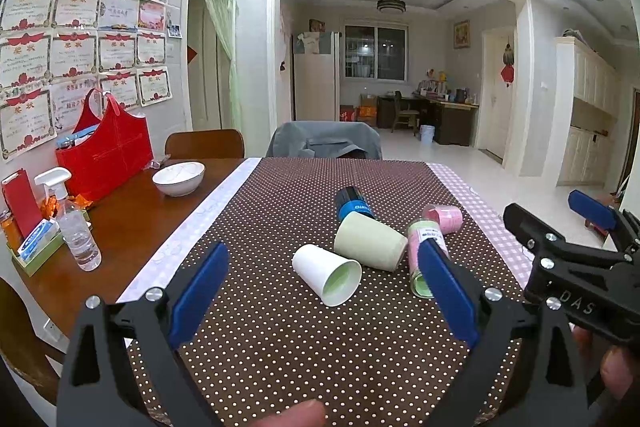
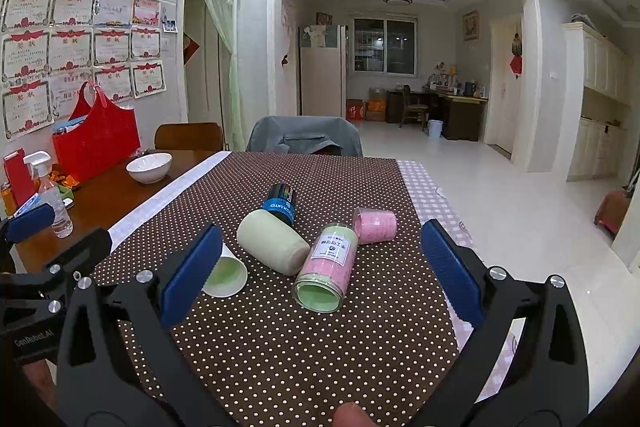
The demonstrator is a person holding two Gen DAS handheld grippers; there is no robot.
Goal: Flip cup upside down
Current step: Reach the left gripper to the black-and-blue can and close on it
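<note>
Cups lie tipped on their sides in a cluster on the dotted cloth (image 1: pixel 280 327): a white paper cup (image 1: pixel 326 273) with its mouth toward the cameras, touching a pale green cup (image 1: pixel 370 241) behind it. The left gripper (image 1: pixel 324 295) stands wide and empty, with the paper cup lying between its fingers, long axis pointing roughly back at it. The right gripper (image 2: pixel 320 267), equally wide and empty, faces a pink jar (image 2: pixel 328 263) instead, so the left looks better placed.

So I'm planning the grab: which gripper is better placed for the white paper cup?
Left. The left gripper is open with the paper cup lying between its fingers; it sits off-centre for the right gripper.
</note>
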